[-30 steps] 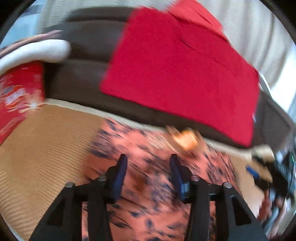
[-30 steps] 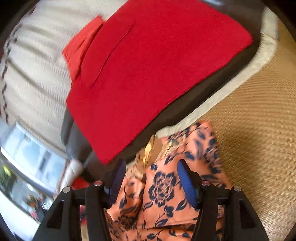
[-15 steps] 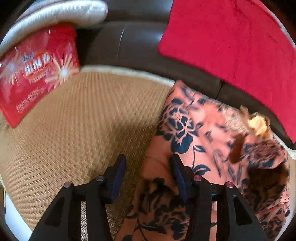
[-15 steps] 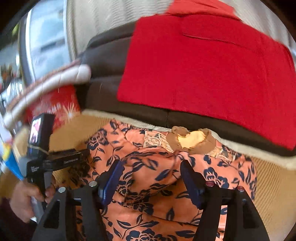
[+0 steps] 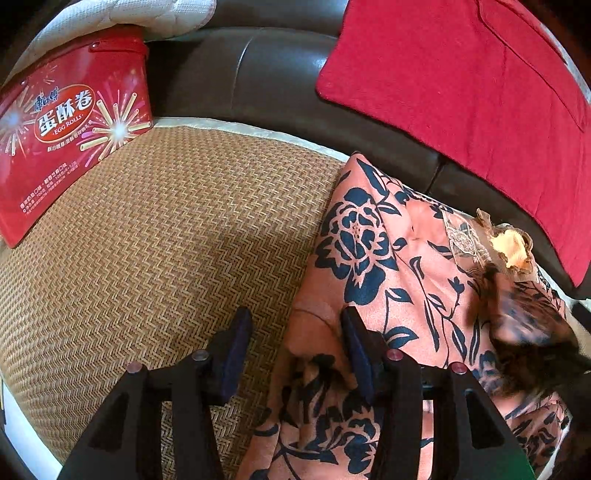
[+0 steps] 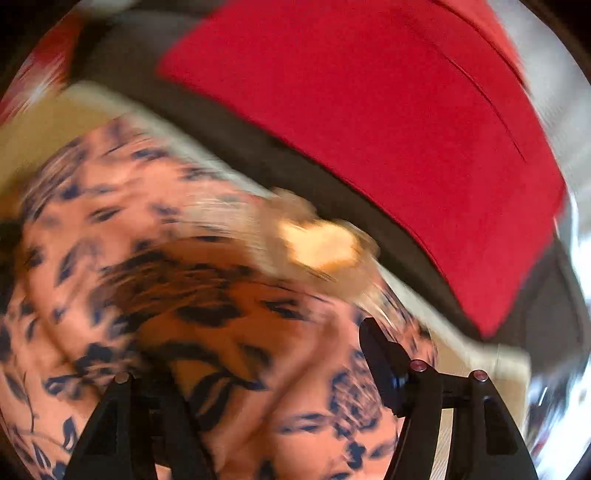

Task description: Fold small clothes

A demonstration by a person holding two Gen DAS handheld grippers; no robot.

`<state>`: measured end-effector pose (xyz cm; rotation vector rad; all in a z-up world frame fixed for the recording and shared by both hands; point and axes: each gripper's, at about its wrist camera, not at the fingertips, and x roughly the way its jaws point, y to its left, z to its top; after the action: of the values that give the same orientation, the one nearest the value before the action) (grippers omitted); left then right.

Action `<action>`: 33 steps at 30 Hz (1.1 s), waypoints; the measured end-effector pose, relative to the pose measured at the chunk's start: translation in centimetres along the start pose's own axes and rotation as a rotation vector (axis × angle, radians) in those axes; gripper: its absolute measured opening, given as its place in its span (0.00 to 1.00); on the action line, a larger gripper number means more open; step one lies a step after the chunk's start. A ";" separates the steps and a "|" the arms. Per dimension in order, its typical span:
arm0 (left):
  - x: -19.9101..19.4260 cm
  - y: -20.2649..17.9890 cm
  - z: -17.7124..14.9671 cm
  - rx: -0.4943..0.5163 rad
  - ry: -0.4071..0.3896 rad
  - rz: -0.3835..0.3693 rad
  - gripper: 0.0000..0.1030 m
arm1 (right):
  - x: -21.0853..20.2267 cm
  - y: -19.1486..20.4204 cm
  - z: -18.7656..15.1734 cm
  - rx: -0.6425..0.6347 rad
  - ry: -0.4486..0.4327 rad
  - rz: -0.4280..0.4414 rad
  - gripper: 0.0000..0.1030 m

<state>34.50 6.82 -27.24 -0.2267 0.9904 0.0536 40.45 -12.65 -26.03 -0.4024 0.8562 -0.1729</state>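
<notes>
A salmon-pink garment with dark blue flowers (image 5: 373,266) lies crumpled on a woven straw mat (image 5: 155,236); its lace collar (image 5: 476,240) points toward the sofa back. My left gripper (image 5: 295,332) is open, straddling the garment's left edge just above it. In the blurred right wrist view the same garment (image 6: 155,280) fills the lower half. My right gripper (image 6: 273,362) is open over it; cloth hides the left finger, and the right finger (image 6: 380,354) shows.
A red egg-roll box (image 5: 70,122) stands at the mat's far left. A red cloth (image 5: 465,96) drapes over the dark leather sofa back (image 5: 258,74), also in the right wrist view (image 6: 369,118). A white quilted cushion (image 5: 122,14) lies behind the box.
The left gripper has dropped closer to the garment's left edge. The right gripper swings fast across the garment, and cloth now covers its left finger. Both stay open.
</notes>
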 end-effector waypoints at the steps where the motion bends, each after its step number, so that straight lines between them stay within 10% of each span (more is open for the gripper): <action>1: 0.1 0.1 0.0 -0.002 0.000 -0.002 0.52 | -0.2 -2.8 -1.1 0.129 0.010 0.030 0.67; 5: 0.3 0.1 -0.1 0.010 0.008 -0.010 0.52 | -1.1 -14.1 -10.9 0.669 0.025 0.226 0.77; 10: 0.0 -0.1 -0.3 0.019 0.003 0.006 0.51 | -1.8 -21.1 -20.5 0.992 0.017 0.262 0.79; 16: -1.0 0.2 -0.1 0.019 -0.056 0.028 0.50 | -3.1 -20.5 -19.2 0.970 -0.059 0.404 0.77; 22: -4.2 -0.4 0.3 0.054 -0.238 0.056 0.50 | -0.4 -18.5 -16.6 0.889 0.022 0.394 0.66; 26: -3.2 -1.3 0.5 0.095 -0.217 0.055 0.50 | 2.6 -17.7 -15.6 0.859 0.059 0.419 0.65; 33: -2.9 -3.0 0.3 0.138 -0.229 0.060 0.50 | 2.7 -15.7 -14.5 0.729 0.052 0.356 0.14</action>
<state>33.57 4.16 -24.16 -0.0618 0.7694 0.0644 31.35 -31.76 -29.92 0.4369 0.8413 -0.1533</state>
